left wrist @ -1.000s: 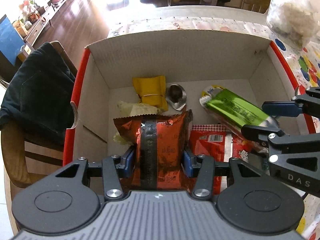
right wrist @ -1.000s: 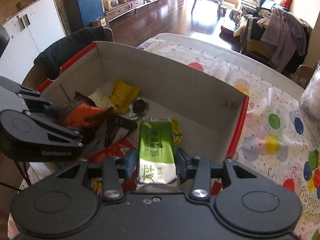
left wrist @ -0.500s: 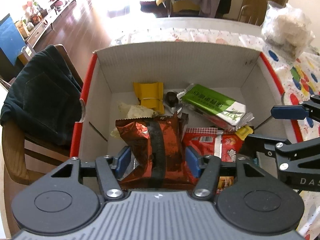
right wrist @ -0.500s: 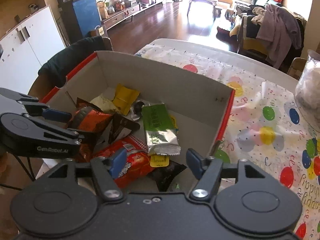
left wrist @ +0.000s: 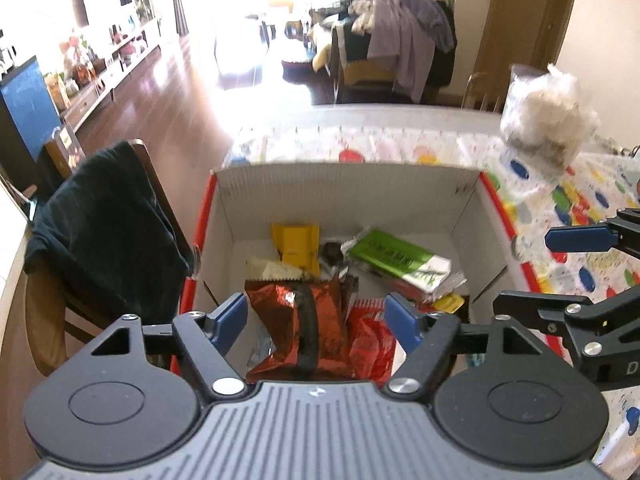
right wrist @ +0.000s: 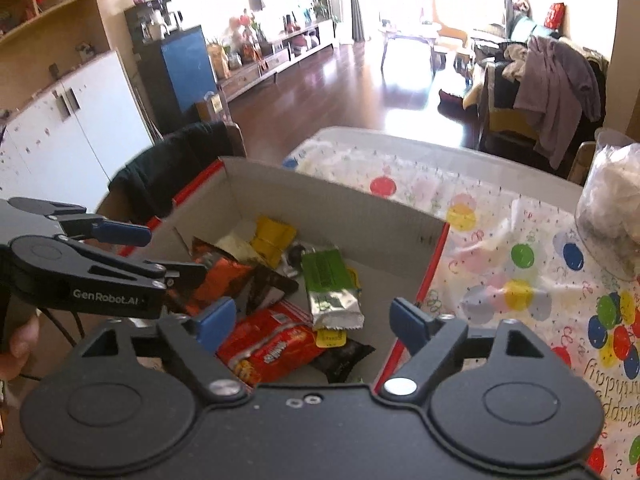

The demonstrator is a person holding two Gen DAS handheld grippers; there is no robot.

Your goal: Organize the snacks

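Observation:
A cardboard box (left wrist: 344,188) (right wrist: 340,208) with red outer sides holds several snack packets. My left gripper (left wrist: 316,316) (right wrist: 160,252) hangs above its near end. Its jaws are opening, and the pads stand clear of the orange-brown packet (left wrist: 304,320) (right wrist: 216,276) that lies below them in the box. My right gripper (right wrist: 312,320) (left wrist: 552,272) hovers over the box's right side. Its jaws are also opening, with nothing held between them. A green packet (left wrist: 400,260) (right wrist: 328,284), a red packet (left wrist: 372,340) (right wrist: 272,344) and a yellow packet (left wrist: 296,244) (right wrist: 272,240) lie on the box floor.
The box stands on a table under a balloon-print cloth (right wrist: 520,280). A clear bag of white stuff (left wrist: 548,120) (right wrist: 616,208) sits at the far right. A chair draped with a dark garment (left wrist: 108,232) stands close to the box's left side.
Both grippers let go of their packets, widened and rose back from the box. The green packet now lies on the box floor, and the orange-brown one rests among the others.

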